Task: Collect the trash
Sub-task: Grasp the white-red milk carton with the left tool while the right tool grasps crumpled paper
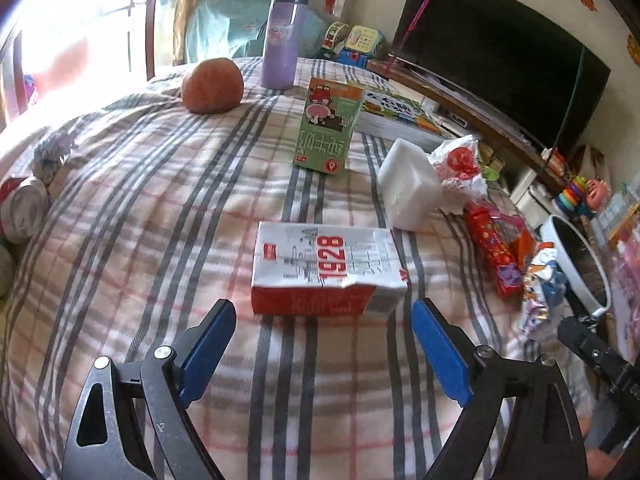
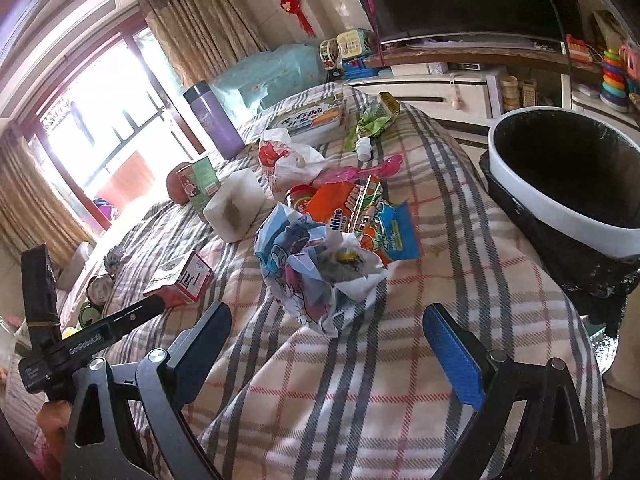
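Note:
A red and white carton marked 1928 (image 1: 326, 268) lies on the plaid cloth, just ahead of my open left gripper (image 1: 324, 320); it also shows in the right wrist view (image 2: 182, 280). My open right gripper (image 2: 326, 326) sits just short of a crumpled blue and white wrapper (image 2: 312, 264). Behind the wrapper lie an orange snack bag (image 2: 360, 216) and a white plastic bag with red print (image 2: 286, 160). A bin with a white rim and black liner (image 2: 560, 184) stands right of the table. A green carton (image 1: 326, 124) stands upright further back.
A white foam block (image 1: 406, 184), an orange fruit (image 1: 212, 86), a purple flask (image 1: 282, 38) and a book (image 1: 396, 114) stand on the table. Cans (image 1: 22, 212) lie at the left edge. A dark TV (image 1: 500, 52) and toys are behind.

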Motion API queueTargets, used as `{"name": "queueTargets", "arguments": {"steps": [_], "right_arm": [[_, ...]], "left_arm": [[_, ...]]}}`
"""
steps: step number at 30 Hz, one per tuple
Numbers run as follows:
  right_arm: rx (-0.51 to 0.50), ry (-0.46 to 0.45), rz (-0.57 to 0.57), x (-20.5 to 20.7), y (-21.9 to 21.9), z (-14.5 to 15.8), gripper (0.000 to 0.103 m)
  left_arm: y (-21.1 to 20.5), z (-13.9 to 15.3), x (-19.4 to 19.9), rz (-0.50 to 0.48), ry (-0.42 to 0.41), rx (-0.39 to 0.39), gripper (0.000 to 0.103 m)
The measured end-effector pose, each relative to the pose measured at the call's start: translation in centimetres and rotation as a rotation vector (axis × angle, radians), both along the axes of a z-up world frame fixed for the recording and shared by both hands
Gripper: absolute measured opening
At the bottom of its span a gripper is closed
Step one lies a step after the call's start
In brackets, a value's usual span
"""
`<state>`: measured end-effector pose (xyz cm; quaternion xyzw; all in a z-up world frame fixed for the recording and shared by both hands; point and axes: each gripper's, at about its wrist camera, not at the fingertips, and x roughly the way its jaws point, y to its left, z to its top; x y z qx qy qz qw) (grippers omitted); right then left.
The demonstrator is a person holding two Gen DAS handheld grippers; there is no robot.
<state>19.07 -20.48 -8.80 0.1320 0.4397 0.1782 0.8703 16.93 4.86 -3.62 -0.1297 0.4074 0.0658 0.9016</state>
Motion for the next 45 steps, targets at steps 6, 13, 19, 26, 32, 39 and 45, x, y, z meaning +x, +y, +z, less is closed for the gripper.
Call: {"name": "queueTargets", "arguments": {"steps": [6, 13, 19, 26, 32, 39, 45], "right_arm": [[0.000, 0.005, 0.018, 1.0, 0.7, -0.3, 0.098], [-0.021, 0.006, 0.009, 2.4, 0.9, -1.0, 0.097], [-0.060, 0.004, 0.005, 2.9, 0.9, -1.5, 0.056], [-0.066, -0.013, 0.004, 2.0, 0.0, -0.8, 0.039], [-0.048, -0.021, -0.016, 0.9, -1.3, 0.0, 0.039], [-0.028, -0.027, -0.070, 0.1, -3.7, 0.8, 0.039], [-0.021, -0.038, -0.116, -0.3, -6.0, 1.3, 0.039]], "left_arm": [[-0.7, -1.7, 2.2, -0.005, 0.048, 0.020, 0.090], [-0.6, -2.7, 4.0, 0.006, 0.076, 0.039, 0.089], [-0.8, -2.7, 4.1, -0.021, 0.046, 0.035, 0.086], [-2.1, -1.2, 2.5, -0.081, -0.024, 0.050, 0.086], [-3.7, -0.1, 1.5, -0.147, -0.046, 0.028, 0.086], [-5.8, 0.7, 1.1, -0.225, -0.058, 0.017, 0.086], [-8.1, 1.0, 1.4, -0.278, -0.053, 0.022, 0.086]]}}
